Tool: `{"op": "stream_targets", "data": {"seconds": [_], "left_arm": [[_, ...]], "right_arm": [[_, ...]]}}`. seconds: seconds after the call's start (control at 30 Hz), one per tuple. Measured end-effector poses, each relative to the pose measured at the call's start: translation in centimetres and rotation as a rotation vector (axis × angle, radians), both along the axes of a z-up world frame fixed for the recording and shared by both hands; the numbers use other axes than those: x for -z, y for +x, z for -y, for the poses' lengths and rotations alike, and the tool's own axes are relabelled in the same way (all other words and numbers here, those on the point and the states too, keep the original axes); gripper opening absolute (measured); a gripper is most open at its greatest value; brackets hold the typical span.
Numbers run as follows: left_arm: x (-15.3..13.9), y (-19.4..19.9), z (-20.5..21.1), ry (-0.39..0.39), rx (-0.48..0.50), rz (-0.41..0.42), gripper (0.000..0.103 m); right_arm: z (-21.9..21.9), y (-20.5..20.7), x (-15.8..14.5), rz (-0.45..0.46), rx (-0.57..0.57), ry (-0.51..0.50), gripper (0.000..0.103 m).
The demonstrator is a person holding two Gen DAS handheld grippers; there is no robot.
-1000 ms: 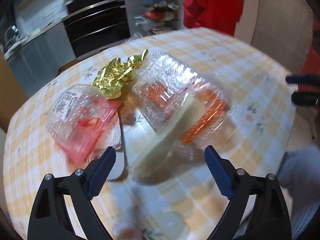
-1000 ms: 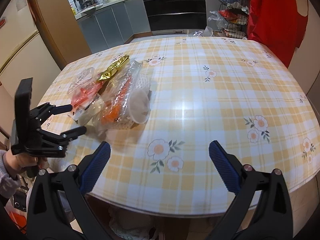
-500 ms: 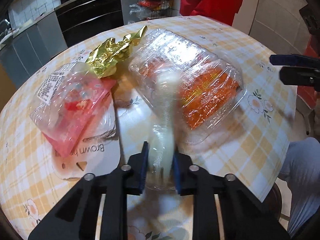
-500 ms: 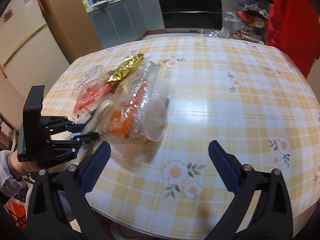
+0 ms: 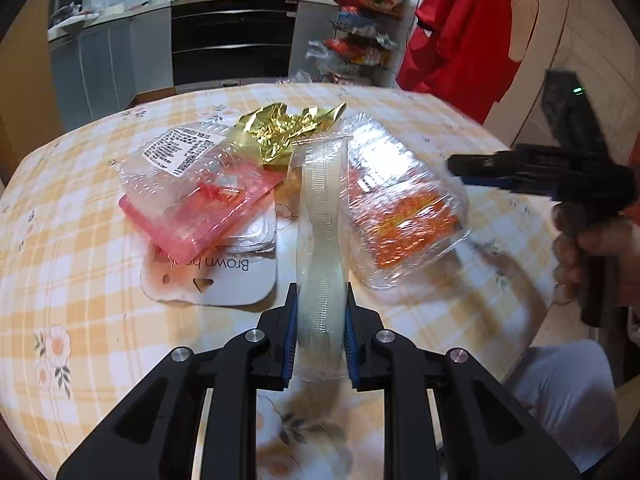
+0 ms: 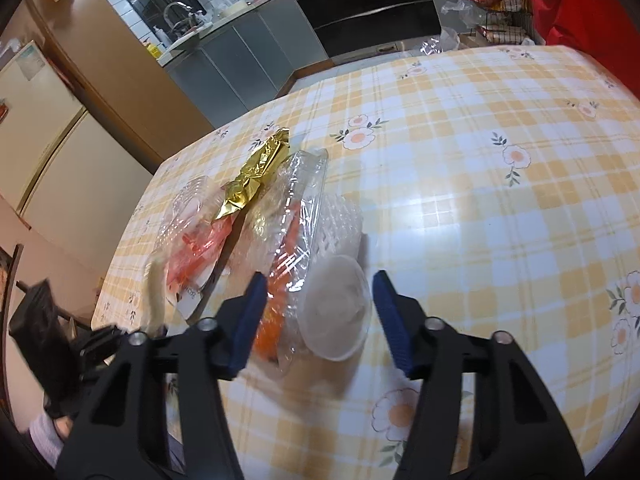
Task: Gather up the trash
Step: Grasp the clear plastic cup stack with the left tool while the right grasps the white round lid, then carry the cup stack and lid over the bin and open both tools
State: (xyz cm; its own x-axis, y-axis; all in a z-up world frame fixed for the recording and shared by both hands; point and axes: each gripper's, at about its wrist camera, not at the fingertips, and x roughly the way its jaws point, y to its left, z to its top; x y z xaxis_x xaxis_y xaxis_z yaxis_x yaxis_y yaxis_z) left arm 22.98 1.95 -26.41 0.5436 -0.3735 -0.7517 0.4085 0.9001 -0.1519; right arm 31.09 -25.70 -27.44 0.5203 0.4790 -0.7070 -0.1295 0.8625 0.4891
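So the left gripper (image 5: 321, 334) is clamped on a clear ribbed plastic strip (image 5: 322, 240), its length running away across the table (image 5: 80, 240). Right gripper (image 6: 318, 318) has been closing around the cup (image 6: 336, 312), pads apart.

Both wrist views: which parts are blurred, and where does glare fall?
Left wrist view: the right gripper and the hand holding it are smeared by motion blur, while the ribbed clear strip in the left gripper is sharp. Right wrist view: white glare lies on the tablecloth; the left gripper at the lower left edge is blurred; straight lines bow from fisheye distortion.
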Motion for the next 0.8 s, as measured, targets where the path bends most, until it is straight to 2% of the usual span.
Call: {"op": "stream_targets", "data": {"seconds": [0.03, 0.1, 0.17, 0.27, 0.53, 0.8], "left_arm": [[-0.4, -0.4, 0.1, -0.01, -0.005, 0.005, 0.02], [-0.9, -1.2, 0.1, -0.026, -0.013, 0.011, 0.02], [-1.4, -2.0, 0.1, -0.058, -0.025, 0.01, 0.02], [-2.0, -3.2, 0.0, -0.087, -0.035, 0.012, 0.02], [-3.7, -6.5, -0.2, -0.114, -0.049, 0.027, 0.02], [-6.1, -10.6, -1.0, -0.167, -0.086, 0.057, 0.02]], "right_arm": [[0.0, 0.1, 0.2, -0.015, 0.003, 0.014, 0.043], [0.0, 0.2, 0.8, -0.037, 0.011, 0.036, 0.035], [0.3, 0.0, 1.3, -0.06, 0.025, 0.083, 0.019], [0.9, -0.7, 0.8, -0.049, 0.051, 0.1, 0.012], [2.7, -4.1, -2.1, 0.028, 0.074, 0.095, 0.011], [3.2, -10.3, -6.1, 0.12, 0.02, 0.077, 0.011]]}}
